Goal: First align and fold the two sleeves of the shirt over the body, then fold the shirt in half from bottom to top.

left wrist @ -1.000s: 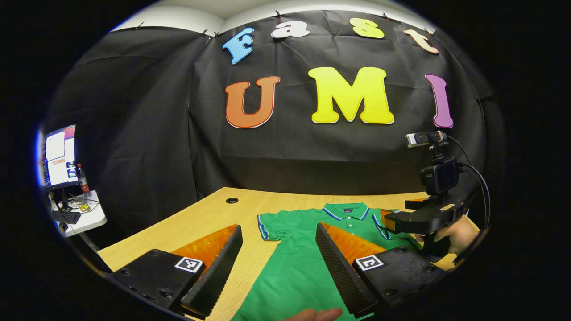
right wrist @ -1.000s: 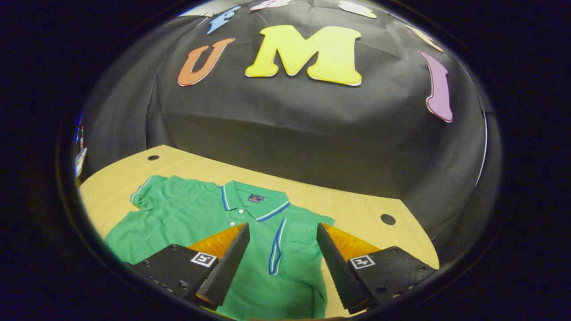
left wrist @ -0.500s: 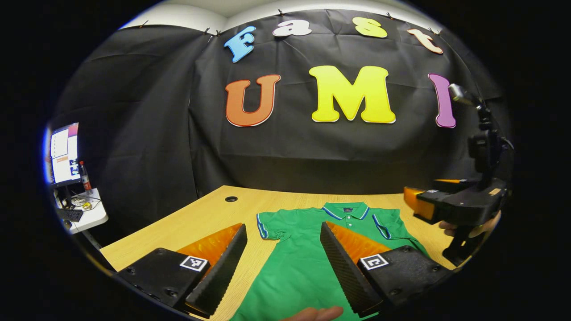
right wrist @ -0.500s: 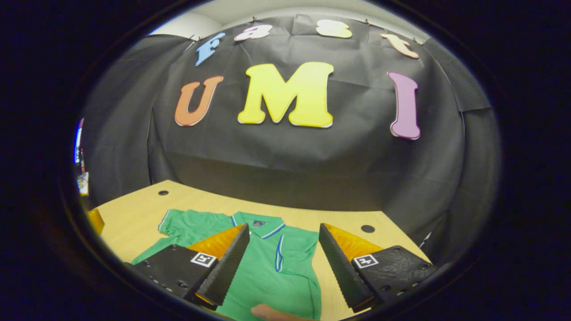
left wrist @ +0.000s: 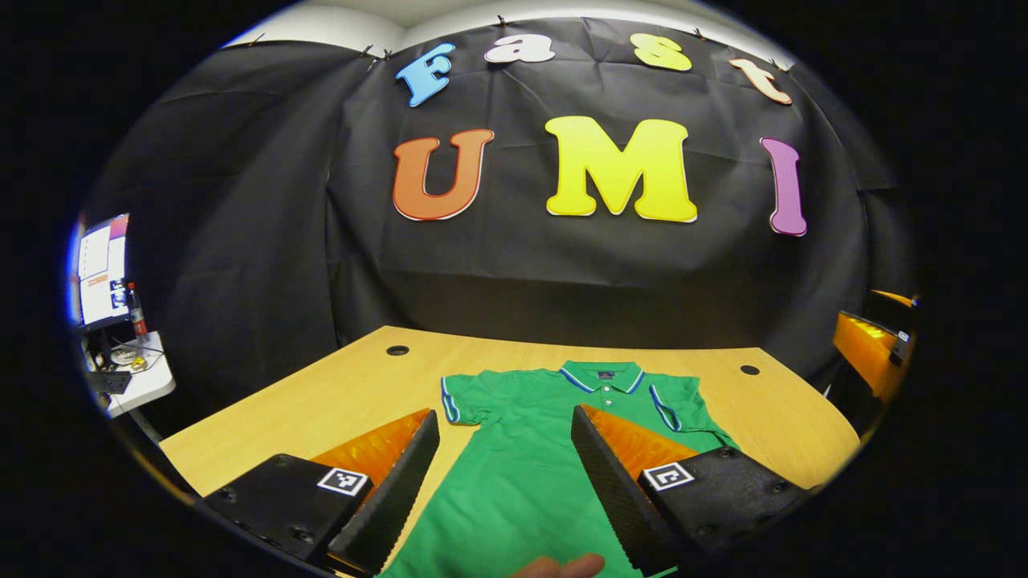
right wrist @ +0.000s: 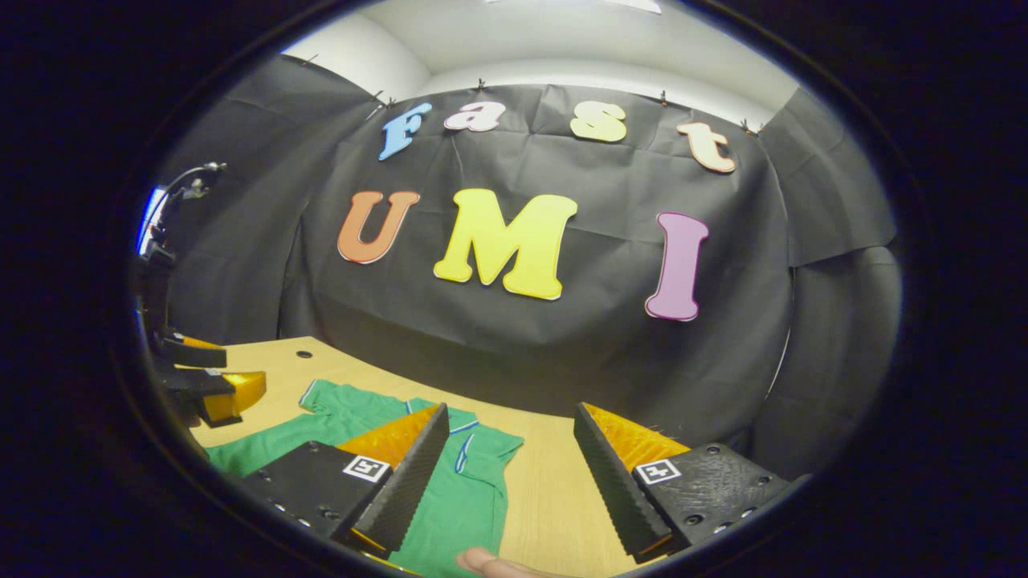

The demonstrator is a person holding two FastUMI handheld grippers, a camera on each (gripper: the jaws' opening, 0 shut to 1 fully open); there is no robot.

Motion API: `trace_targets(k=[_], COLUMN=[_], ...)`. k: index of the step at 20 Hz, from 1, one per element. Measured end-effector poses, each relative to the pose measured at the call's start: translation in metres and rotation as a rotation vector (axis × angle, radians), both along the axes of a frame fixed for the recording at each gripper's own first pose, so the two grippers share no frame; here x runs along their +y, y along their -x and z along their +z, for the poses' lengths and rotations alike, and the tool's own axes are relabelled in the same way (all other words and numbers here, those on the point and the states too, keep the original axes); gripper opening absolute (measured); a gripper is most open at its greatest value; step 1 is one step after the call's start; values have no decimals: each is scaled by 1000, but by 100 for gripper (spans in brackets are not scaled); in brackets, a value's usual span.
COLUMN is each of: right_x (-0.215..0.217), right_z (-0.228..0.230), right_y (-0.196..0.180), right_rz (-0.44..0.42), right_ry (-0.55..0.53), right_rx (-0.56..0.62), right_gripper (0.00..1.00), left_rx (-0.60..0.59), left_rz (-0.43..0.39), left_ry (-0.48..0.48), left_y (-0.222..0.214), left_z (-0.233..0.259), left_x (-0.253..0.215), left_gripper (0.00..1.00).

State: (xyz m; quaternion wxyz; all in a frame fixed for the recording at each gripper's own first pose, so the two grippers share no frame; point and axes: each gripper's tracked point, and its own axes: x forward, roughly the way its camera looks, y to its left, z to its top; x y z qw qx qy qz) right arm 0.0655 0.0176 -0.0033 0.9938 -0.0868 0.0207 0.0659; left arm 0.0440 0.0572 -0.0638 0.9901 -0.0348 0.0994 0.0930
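A green polo shirt (left wrist: 522,466) lies flat on the wooden table (left wrist: 321,401), collar toward the wall. Its left sleeve (left wrist: 456,399) is spread out to the side. The right sleeve (left wrist: 673,405) lies folded over the body, its blue-trimmed cuff pointing inward. My left gripper (left wrist: 502,482) hovers open above the shirt's left half. My right gripper (right wrist: 510,482) is open and raised, off the shirt's right edge (right wrist: 474,498). It also appears at the far right of the left gripper view (left wrist: 855,317), and the left gripper (right wrist: 233,371) at the left of the right gripper view.
The table (right wrist: 546,498) has cable holes at the back left (left wrist: 397,350) and back right (left wrist: 749,370). A small side table with a monitor (left wrist: 100,269) stands off to the left. Fingertips of the holding hands (left wrist: 562,566) (right wrist: 482,560) show at the bottom edges.
My right gripper has drawn back from over the folded right sleeve, rising and moving off to the right. The left gripper has barely shifted. The shirt lies still.
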Motion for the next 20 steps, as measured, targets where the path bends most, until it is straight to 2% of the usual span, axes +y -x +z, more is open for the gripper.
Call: trace_targets(k=[1, 2, 3, 4, 7, 9, 11, 13, 14, 16, 18, 20], right_x=[-1, -2, -3, -6, -3, -3, -11, -16, -15, -14, -23, -25], right_z=[-4, -8, -11, -13, -12, -20, -25, -33, -37, -39, -43, -48], right_y=[11, 25, 36, 43, 58, 59, 57, 57, 56, 54, 51, 49], right_rz=[28, 47, 57, 58, 101, 128, 117, 119, 133, 174, 164, 171], right_ry=[-8, -11, -3, 0, -36, -53, -60, -78, -91, -105, -121, -145], right_rx=[8, 5, 2, -10, -45, -36, -26, -9, -1, 2, -4, -4], right_gripper=[95, 97, 95, 97, 95, 95, 95, 95, 97, 95, 97, 95], left_rx=[4, 15, 29, 36, 66, 103, 153, 210, 230, 271, 325, 363], left_rz=[9, 8, 13, 23, -24, -40, 6, 0, 14, 41, 54, 52], left_ry=[-4, -13, -22, -39, -64, -28, 3, 38, 69, 155, 222, 218], left_y=[0, -2, -5, -11, -42, -70, -99, -133, -149, -175, -196, -208], left_z=[3, 3, 6, 11, 16, 5, -16, -44, -61, -89, -116, -134], left_x=[1, -1, 0, 4, 2, 4, 23, 35, 45, 59, 71, 84], left_gripper=[100, 100, 100, 100, 100, 100, 100, 100, 100, 100, 100, 100])
